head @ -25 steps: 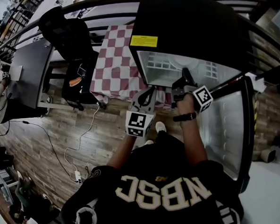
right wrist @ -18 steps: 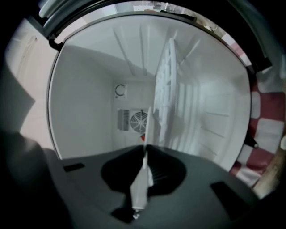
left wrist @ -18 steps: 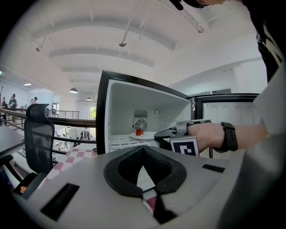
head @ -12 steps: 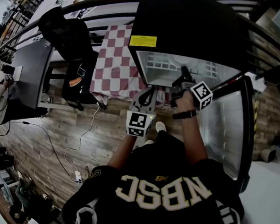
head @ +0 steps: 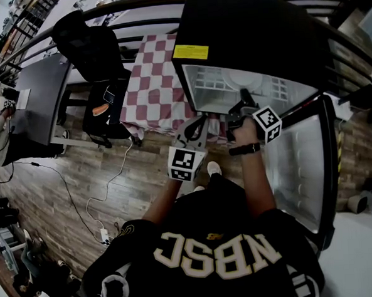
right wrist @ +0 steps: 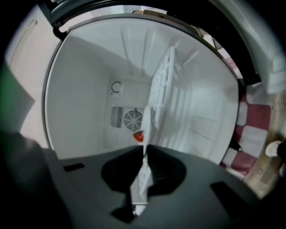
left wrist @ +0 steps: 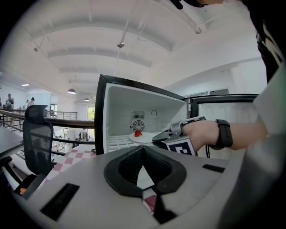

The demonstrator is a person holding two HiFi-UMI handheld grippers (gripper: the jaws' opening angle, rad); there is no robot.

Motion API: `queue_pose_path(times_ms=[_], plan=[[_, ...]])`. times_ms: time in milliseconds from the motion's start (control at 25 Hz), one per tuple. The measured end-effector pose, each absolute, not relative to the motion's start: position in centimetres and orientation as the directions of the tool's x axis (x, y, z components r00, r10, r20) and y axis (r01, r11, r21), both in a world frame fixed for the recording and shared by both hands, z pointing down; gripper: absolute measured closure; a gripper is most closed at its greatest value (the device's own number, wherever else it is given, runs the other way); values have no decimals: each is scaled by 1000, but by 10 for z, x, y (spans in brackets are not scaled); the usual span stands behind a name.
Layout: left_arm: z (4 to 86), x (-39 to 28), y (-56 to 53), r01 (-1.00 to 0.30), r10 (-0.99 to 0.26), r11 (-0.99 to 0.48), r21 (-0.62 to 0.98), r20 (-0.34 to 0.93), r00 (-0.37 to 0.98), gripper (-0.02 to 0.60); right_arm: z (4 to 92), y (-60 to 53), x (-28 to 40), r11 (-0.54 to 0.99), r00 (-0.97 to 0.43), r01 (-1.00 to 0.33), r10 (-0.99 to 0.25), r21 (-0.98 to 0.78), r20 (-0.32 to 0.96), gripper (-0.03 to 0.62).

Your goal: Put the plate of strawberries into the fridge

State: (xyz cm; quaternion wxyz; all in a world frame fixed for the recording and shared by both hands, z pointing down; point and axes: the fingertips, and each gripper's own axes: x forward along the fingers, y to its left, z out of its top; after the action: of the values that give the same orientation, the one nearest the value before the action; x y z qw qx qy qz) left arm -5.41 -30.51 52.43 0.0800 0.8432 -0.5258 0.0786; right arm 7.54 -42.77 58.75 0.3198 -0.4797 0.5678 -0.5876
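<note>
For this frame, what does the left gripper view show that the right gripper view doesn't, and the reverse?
Only the left gripper view: the right gripper seen from outside, the wristwatch on that arm, and a black office chair.
Only the right gripper view: the plate edge-on, its rim clamped between that gripper's tongs.
Both: the open fridge interior, its rear fan vent, the plate and a strawberry.

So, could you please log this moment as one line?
right hand-held gripper: shut on plate | plate: with strawberry, in fridge | left hand-held gripper: shut
</note>
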Motion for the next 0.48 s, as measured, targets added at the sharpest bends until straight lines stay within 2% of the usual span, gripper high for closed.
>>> queue_pose_path(times_ms=[480], plan=[[517, -55, -292, -891, -868, -452, 47, 208, 451, 566, 585, -424, 74, -123, -324, -183, -929, -975, 178, 550]])
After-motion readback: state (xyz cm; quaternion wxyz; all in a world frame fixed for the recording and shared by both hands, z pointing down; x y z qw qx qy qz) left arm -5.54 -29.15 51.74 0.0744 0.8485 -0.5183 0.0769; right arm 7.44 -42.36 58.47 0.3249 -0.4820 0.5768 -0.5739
